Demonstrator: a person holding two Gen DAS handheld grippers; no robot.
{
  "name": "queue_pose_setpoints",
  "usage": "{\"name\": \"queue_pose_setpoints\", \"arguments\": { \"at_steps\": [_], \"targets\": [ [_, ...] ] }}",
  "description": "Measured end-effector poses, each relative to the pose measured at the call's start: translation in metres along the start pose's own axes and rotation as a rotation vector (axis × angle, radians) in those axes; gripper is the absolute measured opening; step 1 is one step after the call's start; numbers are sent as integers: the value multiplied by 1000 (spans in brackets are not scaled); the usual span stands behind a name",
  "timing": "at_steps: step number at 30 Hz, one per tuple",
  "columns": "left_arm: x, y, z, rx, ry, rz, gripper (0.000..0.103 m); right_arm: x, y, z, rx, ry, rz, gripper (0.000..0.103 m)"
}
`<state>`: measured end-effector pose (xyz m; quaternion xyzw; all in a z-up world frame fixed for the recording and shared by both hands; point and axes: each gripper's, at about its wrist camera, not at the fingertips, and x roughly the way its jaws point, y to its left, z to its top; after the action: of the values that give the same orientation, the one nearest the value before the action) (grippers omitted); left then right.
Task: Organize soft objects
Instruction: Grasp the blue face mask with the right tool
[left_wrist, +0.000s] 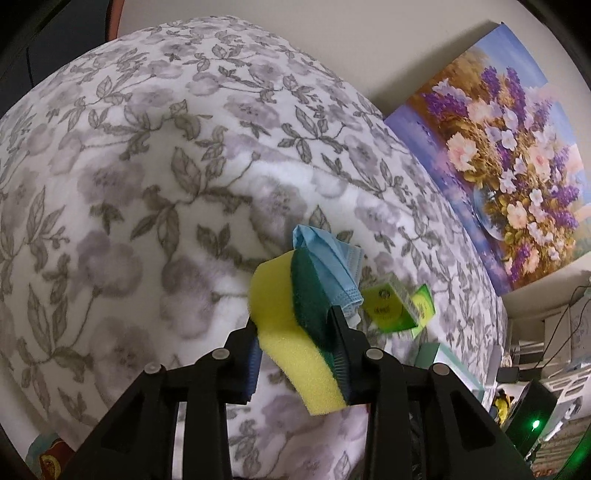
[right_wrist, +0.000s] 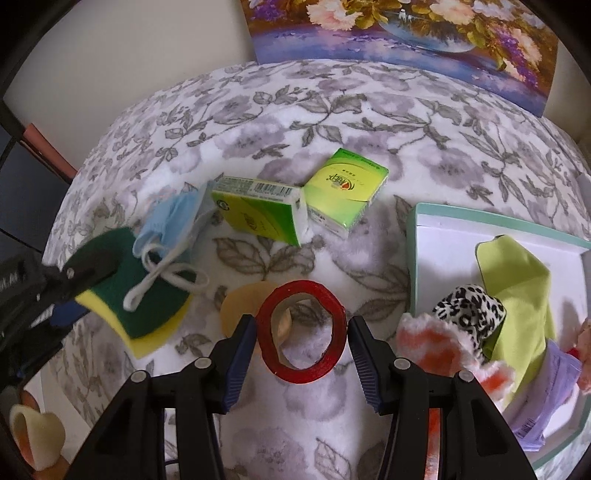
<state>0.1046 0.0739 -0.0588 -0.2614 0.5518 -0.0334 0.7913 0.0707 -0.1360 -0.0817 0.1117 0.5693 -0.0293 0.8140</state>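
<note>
My left gripper (left_wrist: 297, 328) is shut on a yellow and green sponge (left_wrist: 288, 325) and holds it above the floral blanket; the sponge also shows in the right wrist view (right_wrist: 147, 295), at the left. A blue face mask (right_wrist: 170, 218) lies against the sponge, its white ear loop draped over the green side. My right gripper (right_wrist: 301, 325) is open, its fingers on either side of a red tape roll (right_wrist: 301, 332) lying on the blanket. A mint-edged white box (right_wrist: 461, 229) at the right holds a lime cloth (right_wrist: 517, 280), a leopard-print piece (right_wrist: 469, 310) and an orange and white fuzzy piece (right_wrist: 432, 339).
Two green tissue packs (right_wrist: 258, 210) (right_wrist: 343, 184) lie mid-blanket. A tan disc (right_wrist: 240, 302) sits left of the tape roll. A flower painting (left_wrist: 517, 166) leans on the wall behind. A cream tape roll (right_wrist: 33, 435) is at lower left.
</note>
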Motion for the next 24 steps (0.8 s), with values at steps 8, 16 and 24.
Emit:
{"name": "queue_pose_setpoints", "arguments": {
  "at_steps": [8,16,24],
  "targets": [
    [9,11,-9,-16,52,-10,35,-13,-11,1,71,-41,58,65],
    [17,30,-9,-110,75,-51,36,-13,4,7,101,-73,206,65],
    [18,41,-8,-174,91,-74,36,7,37,5,53,-31,277,61]
  ]
}}
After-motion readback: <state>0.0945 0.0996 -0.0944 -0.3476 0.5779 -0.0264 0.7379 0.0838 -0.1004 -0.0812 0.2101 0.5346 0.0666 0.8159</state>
